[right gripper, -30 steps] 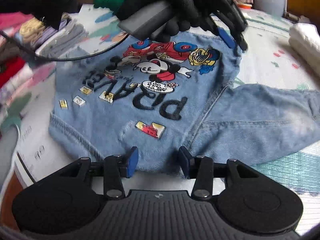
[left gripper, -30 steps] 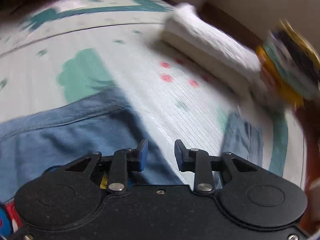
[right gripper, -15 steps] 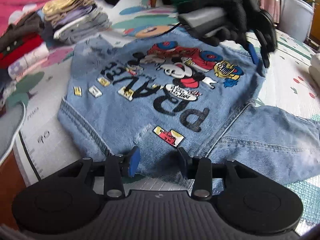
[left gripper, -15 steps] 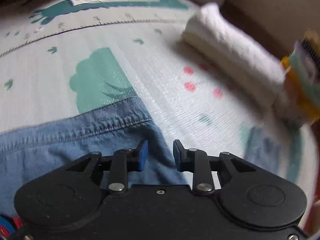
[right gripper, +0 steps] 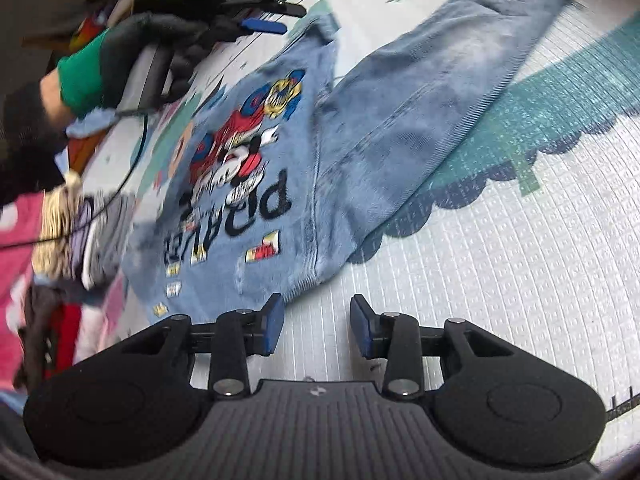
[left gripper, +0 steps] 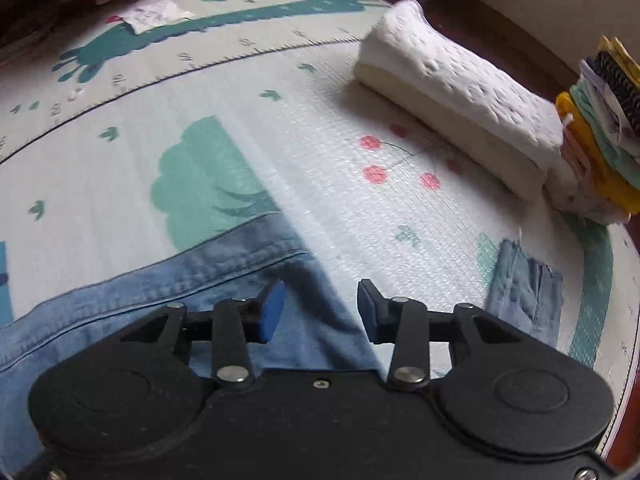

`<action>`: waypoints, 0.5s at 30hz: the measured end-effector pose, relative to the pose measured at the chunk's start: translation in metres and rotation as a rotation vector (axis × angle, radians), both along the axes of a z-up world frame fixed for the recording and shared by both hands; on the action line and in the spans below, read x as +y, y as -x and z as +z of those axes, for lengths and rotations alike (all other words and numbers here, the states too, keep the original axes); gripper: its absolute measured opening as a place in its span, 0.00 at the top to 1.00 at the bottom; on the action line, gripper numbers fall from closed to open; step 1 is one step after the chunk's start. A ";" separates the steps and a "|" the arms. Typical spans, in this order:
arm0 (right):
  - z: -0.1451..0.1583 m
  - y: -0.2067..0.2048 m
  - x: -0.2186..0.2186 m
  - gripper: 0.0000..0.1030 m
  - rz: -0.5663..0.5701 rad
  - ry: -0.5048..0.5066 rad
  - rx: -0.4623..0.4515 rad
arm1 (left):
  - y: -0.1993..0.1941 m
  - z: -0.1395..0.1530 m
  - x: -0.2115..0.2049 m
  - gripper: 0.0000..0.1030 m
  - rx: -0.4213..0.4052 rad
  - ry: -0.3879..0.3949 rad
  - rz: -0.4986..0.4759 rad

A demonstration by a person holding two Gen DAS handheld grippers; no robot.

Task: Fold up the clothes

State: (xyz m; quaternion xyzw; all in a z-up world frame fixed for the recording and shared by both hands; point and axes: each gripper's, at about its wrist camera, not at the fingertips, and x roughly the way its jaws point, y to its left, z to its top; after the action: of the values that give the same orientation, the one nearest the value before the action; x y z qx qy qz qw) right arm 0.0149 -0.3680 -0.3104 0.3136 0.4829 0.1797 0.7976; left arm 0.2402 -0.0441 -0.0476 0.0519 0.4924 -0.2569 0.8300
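A blue denim jacket (right gripper: 280, 184) with a cartoon mouse print lies flat on a patterned play mat (right gripper: 520, 240), one sleeve (right gripper: 460, 72) stretched out to the far right. My right gripper (right gripper: 316, 322) is open and empty, just off the jacket's near hem. My left gripper (left gripper: 320, 312) is open and empty above the jacket's collar edge (left gripper: 180, 276). It also shows in the right wrist view (right gripper: 260, 24), held in a black-gloved hand over the far side of the jacket. The sleeve cuff (left gripper: 524, 292) lies at the right.
A rolled white towel (left gripper: 452, 96) and a stack of folded clothes (left gripper: 604, 132) sit at the mat's far right edge. Piles of folded clothes (right gripper: 60, 240) lie left of the jacket. A cable (right gripper: 120, 168) trails from the left gripper.
My right gripper has swung round to the jacket's hem corner and tilted. My left gripper has shifted along the collar edge and its jaws have opened wider.
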 end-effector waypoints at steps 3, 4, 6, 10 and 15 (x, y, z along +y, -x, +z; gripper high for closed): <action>-0.005 -0.005 -0.002 0.62 -0.043 -0.051 0.016 | 0.000 -0.005 -0.013 0.62 0.028 -0.010 0.023; -0.007 -0.007 -0.001 0.62 -0.049 -0.061 0.020 | 0.000 -0.006 -0.017 0.62 0.036 -0.010 0.033; -0.007 -0.011 0.005 0.63 -0.043 -0.040 0.016 | -0.002 -0.007 -0.018 0.62 0.048 -0.006 0.048; -0.004 -0.014 0.012 0.63 -0.055 -0.011 0.014 | -0.014 -0.003 -0.018 0.62 0.056 -0.001 0.084; -0.003 -0.024 0.016 0.66 -0.050 0.015 0.048 | -0.021 -0.009 -0.028 0.62 0.077 -0.014 0.116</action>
State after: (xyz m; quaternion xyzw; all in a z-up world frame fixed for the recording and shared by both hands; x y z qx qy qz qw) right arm 0.0386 -0.3516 -0.3131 0.3237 0.4952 0.1485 0.7924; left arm 0.2608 -0.0721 -0.0571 0.0192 0.5277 -0.2069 0.8236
